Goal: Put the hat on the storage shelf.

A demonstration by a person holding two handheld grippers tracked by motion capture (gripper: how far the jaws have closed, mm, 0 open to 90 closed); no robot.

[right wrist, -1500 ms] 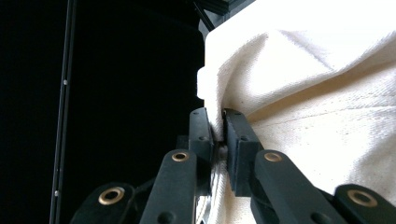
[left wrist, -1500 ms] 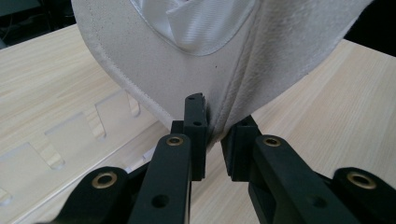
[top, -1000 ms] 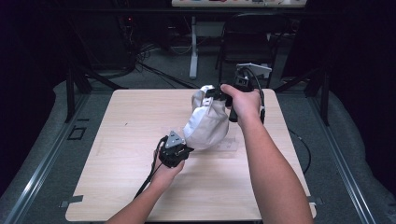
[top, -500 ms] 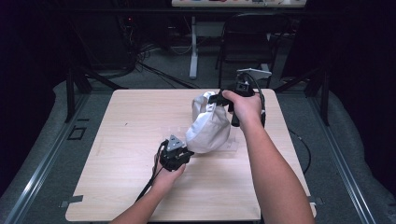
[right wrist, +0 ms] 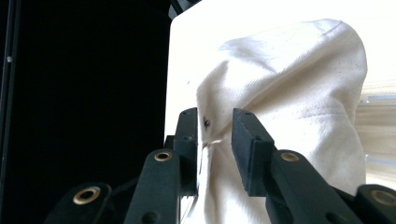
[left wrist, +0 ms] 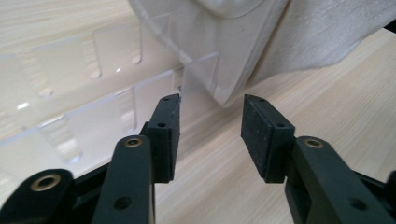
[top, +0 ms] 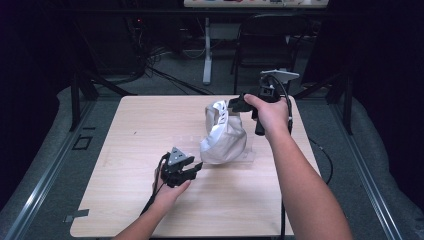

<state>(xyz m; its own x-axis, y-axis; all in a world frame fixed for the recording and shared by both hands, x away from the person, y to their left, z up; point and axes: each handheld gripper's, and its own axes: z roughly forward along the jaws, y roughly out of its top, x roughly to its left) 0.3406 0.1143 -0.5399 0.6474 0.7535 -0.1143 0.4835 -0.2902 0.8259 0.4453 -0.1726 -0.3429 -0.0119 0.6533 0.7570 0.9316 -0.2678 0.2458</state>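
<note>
A white cloth cap [top: 225, 140] stands draped over a clear acrylic stand [left wrist: 93, 93] in the middle of the wooden table [top: 140, 130]. My right gripper [top: 235, 105] is at the cap's upper back edge. In the right gripper view the cap's [right wrist: 299, 84] hem lies between the jaws of that gripper [right wrist: 215, 140], which are shut on it. My left gripper [top: 197, 167] rests low at the cap's front left. Its jaws [left wrist: 210, 121] are open, just short of the stand's corner and the cap's [left wrist: 317, 32] lower edge, with nothing between them.
A black chair [top: 270, 40] and a white table leg [top: 206, 55] stand beyond the far edge of the table. Cables lie on the dark floor [top: 165, 65] behind it. Bare wood stretches to the left of the cap.
The cap's lower edge no longer reaches the left gripper, which has drawn back slightly toward the person. The right gripper has kept hold of the cap's top and shifted a little.
</note>
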